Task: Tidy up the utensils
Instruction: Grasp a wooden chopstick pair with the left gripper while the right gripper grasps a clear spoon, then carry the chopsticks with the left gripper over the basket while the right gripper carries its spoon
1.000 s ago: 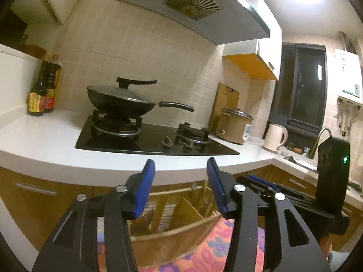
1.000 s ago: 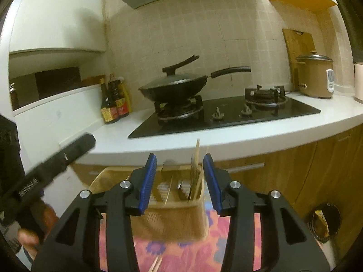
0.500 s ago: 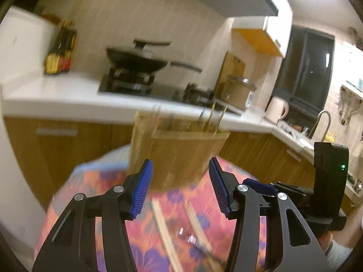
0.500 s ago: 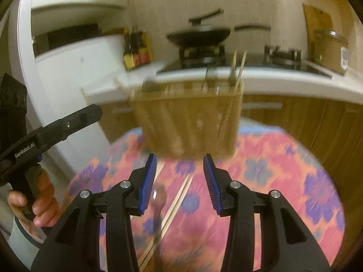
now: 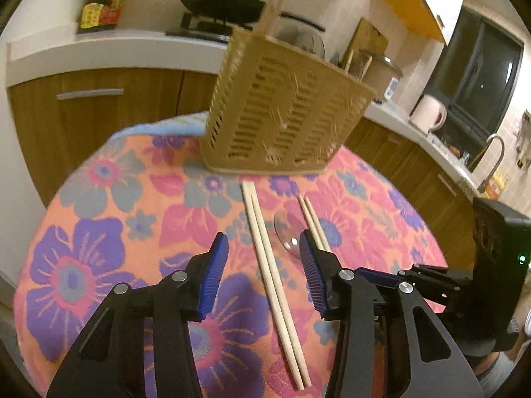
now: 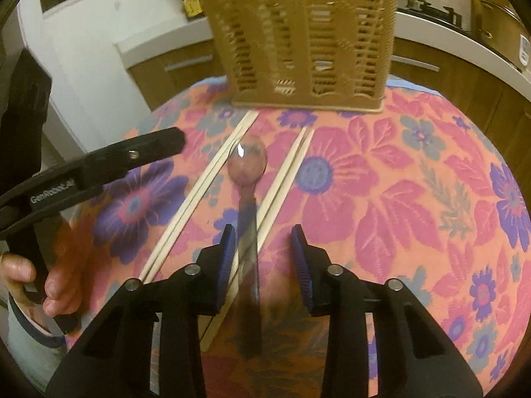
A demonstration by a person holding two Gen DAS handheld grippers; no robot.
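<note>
On the flowered tablecloth (image 5: 99, 232) lie two pairs of wooden chopsticks and a clear spoon, in front of a tan slotted utensil basket (image 5: 282, 109). My left gripper (image 5: 264, 272) hovers over the longer chopstick pair (image 5: 272, 265), which runs between its blue pads without touching them; the jaws are closing. The spoon bowl (image 5: 287, 232) and the second pair (image 5: 312, 219) lie just to the right. My right gripper (image 6: 264, 262) is above the spoon (image 6: 247, 165), whose handle runs between its closing jaws, untouched. Chopstick pairs (image 6: 195, 199) (image 6: 285, 172) flank the spoon. The basket (image 6: 305, 39) stands behind.
The basket holds upright chopsticks and utensils. A person's hand (image 6: 49, 285) grips the left tool, whose finger (image 6: 149, 146) reaches in from the left. Wooden cabinets (image 5: 99, 99), a white counter, a wok (image 5: 225, 0) and sauce bottles lie beyond the round table's edge.
Both grippers dropped and tilted down from the stove counter toward the table. The basket, chopsticks and spoon came into full view. Both pairs of jaws stand narrower than before.
</note>
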